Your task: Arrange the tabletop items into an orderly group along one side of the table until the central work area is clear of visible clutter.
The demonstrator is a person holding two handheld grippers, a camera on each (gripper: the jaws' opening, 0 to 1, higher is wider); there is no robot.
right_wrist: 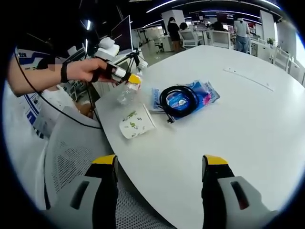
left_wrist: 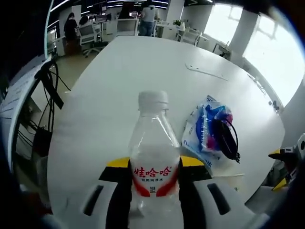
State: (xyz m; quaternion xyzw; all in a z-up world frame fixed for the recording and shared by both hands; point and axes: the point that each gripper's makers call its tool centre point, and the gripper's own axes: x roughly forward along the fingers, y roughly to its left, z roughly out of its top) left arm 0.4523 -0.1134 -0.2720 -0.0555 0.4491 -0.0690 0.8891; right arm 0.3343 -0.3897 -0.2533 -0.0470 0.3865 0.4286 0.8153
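A: Left gripper view, from left to right?
B: At far left, dark cables [left_wrist: 47, 95] hanging beside the surface's [left_wrist: 143, 71] edge. In the middle, left tool [left_wrist: 153, 164] closed on a clear plastic water bottle [left_wrist: 153, 157], white cap up, red label with red characters, yellow-tipped jaws pressed against both sides. Just right of the bottle, a blue and white packet [left_wrist: 202, 129] lying flat near the near edge, with a coiled black cable [left_wrist: 228, 136] resting on top. Further right, past the surface's edge, a yellow-tipped tool peeking in.

A: Right gripper view, same order?
B: At left, a person's hand [right_wrist: 86, 70] gripping the left tool's handle, dark wristband on the wrist. Bottle [right_wrist: 127, 91] clamped in that tool, above the surface's [right_wrist: 228, 124] left edge; touching the surface or not, cannot tell. Near it, a white paper cup [right_wrist: 137, 123] with a green print, lying on its side close to that edge. Right of the cup, the packet [right_wrist: 188, 98] with the black cable [right_wrist: 178, 101] looped over it, touching. Along the bottom, right tool [right_wrist: 159, 164] with jaws spread wide apart, gripping nothing, hanging over the near edge. Below that edge, a grey mesh chair [right_wrist: 86, 148].

A: Farther back?
B: Desks, chairs and standing people, small and blurred.
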